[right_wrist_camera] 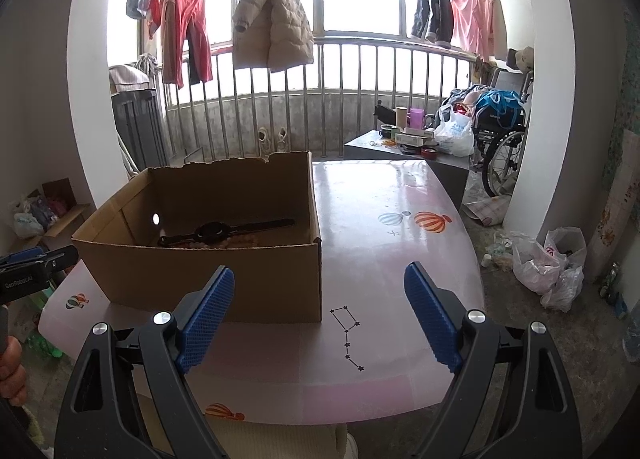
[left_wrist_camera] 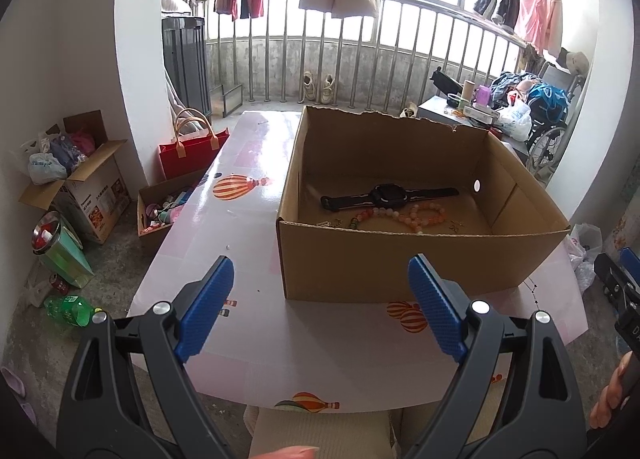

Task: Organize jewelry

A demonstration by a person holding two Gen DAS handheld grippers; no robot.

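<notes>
An open cardboard box (left_wrist_camera: 400, 259) stands on the pink table (left_wrist_camera: 248, 195). On its floor lie a black watch (left_wrist_camera: 390, 195), a string of orange and pink beads (left_wrist_camera: 404, 215) and a few small metal pieces beside the beads. My left gripper (left_wrist_camera: 320, 295) hovers in front of the box's near wall, open, nothing between its blue pads. In the right wrist view the box (right_wrist_camera: 208, 271) sits left of centre with the watch (right_wrist_camera: 224, 235) inside. My right gripper (right_wrist_camera: 320, 307) is open and empty over the table (right_wrist_camera: 400, 259), near the box's right corner.
Left of the table the floor holds a red bag (left_wrist_camera: 188, 151), cardboard boxes (left_wrist_camera: 92, 187) of clutter, a green bottle (left_wrist_camera: 68, 309). Right of it are plastic bags (right_wrist_camera: 548, 263), a wheelchair (right_wrist_camera: 500, 139) and a low grey table (right_wrist_camera: 400, 147). A railing and hanging clothes stand behind.
</notes>
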